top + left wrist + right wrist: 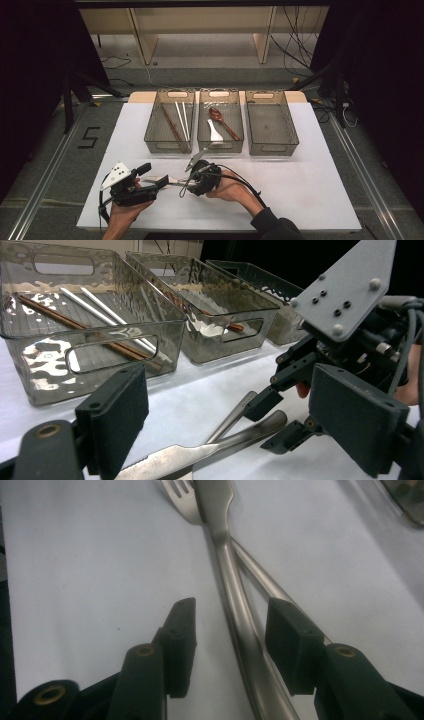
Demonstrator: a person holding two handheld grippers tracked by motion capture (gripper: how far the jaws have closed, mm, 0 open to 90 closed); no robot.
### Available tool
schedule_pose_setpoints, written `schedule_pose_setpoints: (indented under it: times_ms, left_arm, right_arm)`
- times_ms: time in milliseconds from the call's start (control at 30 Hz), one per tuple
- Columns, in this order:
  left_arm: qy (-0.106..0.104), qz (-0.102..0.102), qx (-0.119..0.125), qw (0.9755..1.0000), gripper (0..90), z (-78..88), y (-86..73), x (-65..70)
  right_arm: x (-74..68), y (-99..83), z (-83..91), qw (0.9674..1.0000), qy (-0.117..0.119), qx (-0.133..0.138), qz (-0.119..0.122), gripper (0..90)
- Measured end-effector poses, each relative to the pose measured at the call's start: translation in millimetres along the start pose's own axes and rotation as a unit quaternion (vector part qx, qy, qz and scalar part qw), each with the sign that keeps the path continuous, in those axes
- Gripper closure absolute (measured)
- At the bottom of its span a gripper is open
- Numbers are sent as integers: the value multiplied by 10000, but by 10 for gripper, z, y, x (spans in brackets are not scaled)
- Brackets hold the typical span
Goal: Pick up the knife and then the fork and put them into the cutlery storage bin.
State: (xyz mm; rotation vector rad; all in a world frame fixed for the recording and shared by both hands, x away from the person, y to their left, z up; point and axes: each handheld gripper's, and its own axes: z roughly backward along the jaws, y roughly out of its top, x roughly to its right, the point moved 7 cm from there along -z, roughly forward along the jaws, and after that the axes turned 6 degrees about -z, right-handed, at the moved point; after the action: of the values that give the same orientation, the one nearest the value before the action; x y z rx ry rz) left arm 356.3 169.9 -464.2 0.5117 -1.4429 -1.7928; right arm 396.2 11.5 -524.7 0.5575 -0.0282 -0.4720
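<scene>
Jaws of the right gripper (230, 645) stood half open around the knife (235, 605) handle, not pinching it, fork (176, 495) crossing underneath

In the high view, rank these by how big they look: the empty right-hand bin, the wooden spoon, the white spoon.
1. Empty right-hand bin: plainly the largest.
2. Wooden spoon: longer than the white one, lying aslant in the middle bin.
3. White spoon: shortest, beside the wooden spoon.
All three lie about equally far from the camera, so the order holds.

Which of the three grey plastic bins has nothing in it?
The right-hand grey transparent plastic bin. The left bin holds chopsticks; the middle bin holds spoons.
</scene>
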Motion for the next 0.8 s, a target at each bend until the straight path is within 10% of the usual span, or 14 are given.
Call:
schedule_pose_setpoints:
  times_ms: [800]
  left_arm:
    - [-3,5,9,10000,156,2,1,0]
  right_arm:
    - [-25,-4,-73,9987,-116,-376,312,710]
